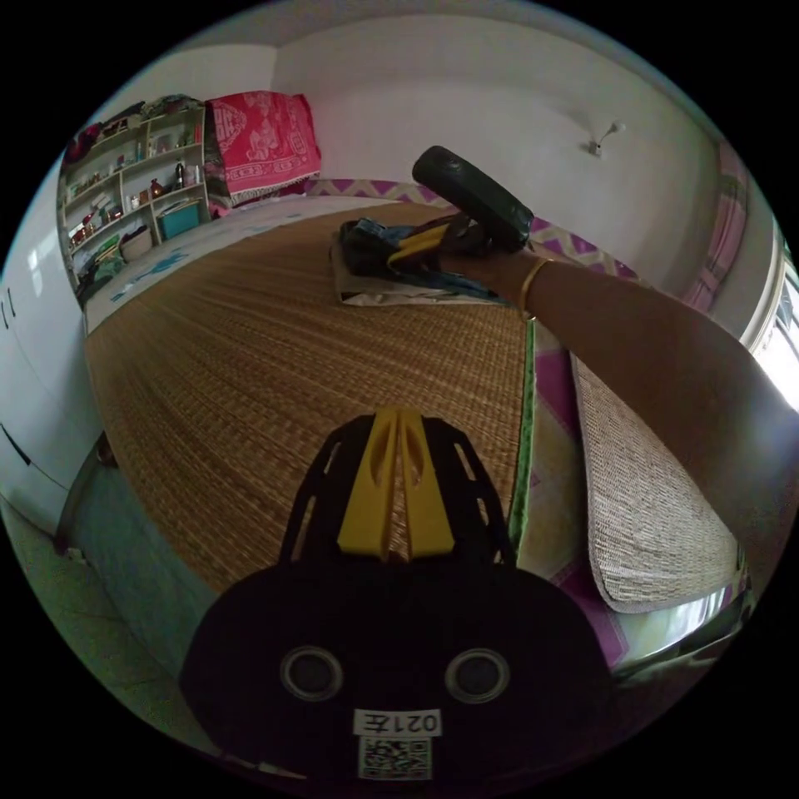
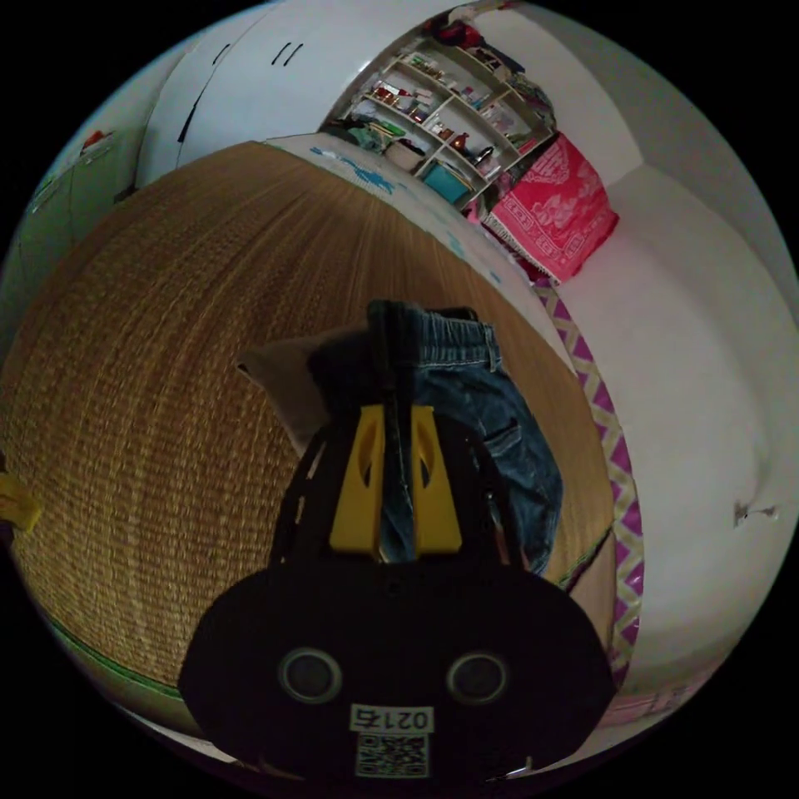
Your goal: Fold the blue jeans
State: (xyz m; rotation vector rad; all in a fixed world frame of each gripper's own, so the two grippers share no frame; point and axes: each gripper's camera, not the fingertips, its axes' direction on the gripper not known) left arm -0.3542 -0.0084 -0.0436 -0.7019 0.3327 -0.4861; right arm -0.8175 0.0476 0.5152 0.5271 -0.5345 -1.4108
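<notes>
Right gripper (image 2: 396, 416), yellow jaws clamped on a fold of the blue denim jeans (image 2: 483, 416), which lie on the woven straw mat (image 2: 166, 349). Left gripper (image 1: 398, 424), jaws closed together and empty, above the mat.

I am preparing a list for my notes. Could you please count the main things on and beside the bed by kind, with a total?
Claws: 2, the left claw and the right claw
Blue jeans: 1
Woven mats: 1
Red patterned cloths: 1
Shelf units: 1
Total: 6
</notes>
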